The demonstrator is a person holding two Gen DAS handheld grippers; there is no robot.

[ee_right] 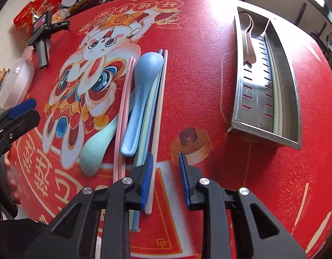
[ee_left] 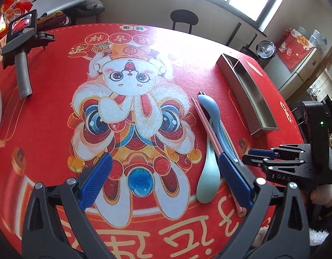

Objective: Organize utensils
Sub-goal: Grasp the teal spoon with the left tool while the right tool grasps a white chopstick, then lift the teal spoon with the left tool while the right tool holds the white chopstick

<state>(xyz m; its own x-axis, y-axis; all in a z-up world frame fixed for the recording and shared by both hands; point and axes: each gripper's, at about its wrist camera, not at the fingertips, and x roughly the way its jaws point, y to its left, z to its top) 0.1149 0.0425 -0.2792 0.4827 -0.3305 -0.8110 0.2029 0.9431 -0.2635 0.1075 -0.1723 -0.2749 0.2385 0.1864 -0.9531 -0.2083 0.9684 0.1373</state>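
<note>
Red mat [ee_right: 209, 82]: spoons, chopsticks w/ steel tray [ee_right: 291, 99] nearby.

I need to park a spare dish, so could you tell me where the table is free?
Free: the red cloth between the white chopstick and the steel tray, and the rabbit print left of the pink chopsticks. Crowded: the utensil cluster around the blue spoon.

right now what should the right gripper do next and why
Probably shift the right gripper a little toward the pile, so the white chopstick sits between its fingers. Only red mat shows in the gap now, and the chopstick runs under its left finger. The metal tray waits to its right, with one spoon already inside.
</note>
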